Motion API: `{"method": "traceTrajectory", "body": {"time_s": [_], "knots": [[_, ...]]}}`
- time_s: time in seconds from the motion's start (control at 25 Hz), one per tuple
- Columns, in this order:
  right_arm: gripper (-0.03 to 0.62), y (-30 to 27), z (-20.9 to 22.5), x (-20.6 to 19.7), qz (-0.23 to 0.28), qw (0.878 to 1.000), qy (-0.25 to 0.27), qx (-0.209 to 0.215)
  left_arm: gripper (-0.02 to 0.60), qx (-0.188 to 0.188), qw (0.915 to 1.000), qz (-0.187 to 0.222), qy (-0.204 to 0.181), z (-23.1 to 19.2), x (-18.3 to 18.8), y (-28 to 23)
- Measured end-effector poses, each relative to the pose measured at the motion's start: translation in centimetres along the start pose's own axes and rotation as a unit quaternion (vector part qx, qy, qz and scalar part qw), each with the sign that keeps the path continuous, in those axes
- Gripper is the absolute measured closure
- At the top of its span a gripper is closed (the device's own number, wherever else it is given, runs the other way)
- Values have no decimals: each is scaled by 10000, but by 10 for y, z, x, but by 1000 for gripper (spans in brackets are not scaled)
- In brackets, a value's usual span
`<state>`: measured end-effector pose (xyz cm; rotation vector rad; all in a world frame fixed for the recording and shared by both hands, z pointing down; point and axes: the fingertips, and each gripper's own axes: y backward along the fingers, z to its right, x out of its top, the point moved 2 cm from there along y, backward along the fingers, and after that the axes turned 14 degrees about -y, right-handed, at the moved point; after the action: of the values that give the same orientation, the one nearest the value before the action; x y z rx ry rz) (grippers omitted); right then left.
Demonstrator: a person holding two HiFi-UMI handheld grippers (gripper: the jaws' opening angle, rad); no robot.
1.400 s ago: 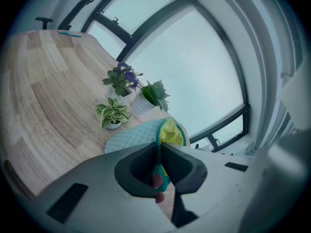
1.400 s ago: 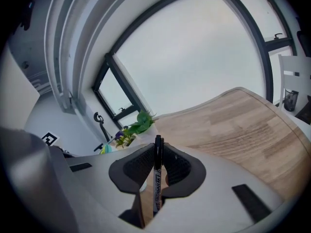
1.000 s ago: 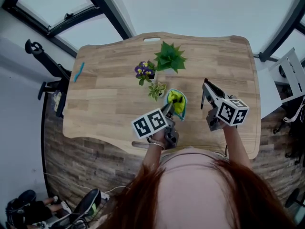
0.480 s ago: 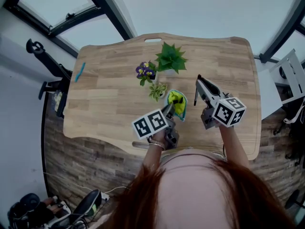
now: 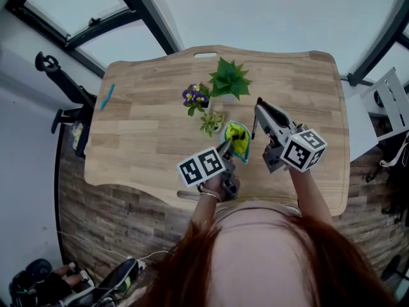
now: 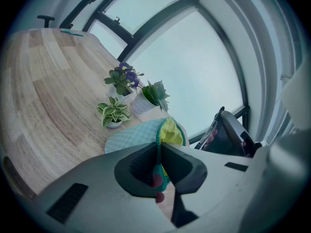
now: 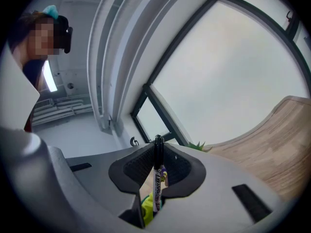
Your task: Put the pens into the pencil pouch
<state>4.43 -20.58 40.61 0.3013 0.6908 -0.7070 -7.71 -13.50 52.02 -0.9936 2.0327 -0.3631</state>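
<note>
Left gripper (image 6: 159,152) jaws: narrow, pinched on the teal zip edge of the pencil pouch (image 5: 238,139). Pouch mouth is open, yellow lining showing. Right gripper (image 7: 158,152) jaws: clamped on a black pen (image 7: 156,188), held upright between the pads with its lower end hanging below them. In the head view the pen is just right of the pouch, not in it yet. Pouch sits near the front edge of the surface (image 5: 147,139). Small variegated plant (image 5: 210,121) is just left of the pouch. Purple-flower pot (image 5: 193,96) and spiky green plant (image 5: 228,77) are behind the pouch. Blue pen-like item (image 5: 106,96) lies far left of the pouch, at the surface's edge.
</note>
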Motion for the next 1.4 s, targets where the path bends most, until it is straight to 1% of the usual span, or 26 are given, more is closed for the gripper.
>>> {"method": "traceTrajectory", "body": {"time_s": [0.28,0.48,0.72,0.88,1.12,1.4], "knots": [[543,-8,-9,4,122,9996,-76,231,558,-22,10000,-4,8,0,0,-1],[543,-17,-10,-2,82,9995,18,319,559,-33,10000,-7,40,0,0,-1],[543,-28,-4,-18,-81,9995,121,293,559,-26,9999,4,97,-3,0,-1],[543,-34,-3,-24,-137,9990,217,357,559,-52,9999,8,157,-4,2,-1],[543,-42,-5,-43,-412,9954,711,484,559,-125,9995,34,291,-4,3,-3],[543,-44,-3,-65,-835,9852,1430,442,558,-165,9989,81,432,-6,7,-3]]}}
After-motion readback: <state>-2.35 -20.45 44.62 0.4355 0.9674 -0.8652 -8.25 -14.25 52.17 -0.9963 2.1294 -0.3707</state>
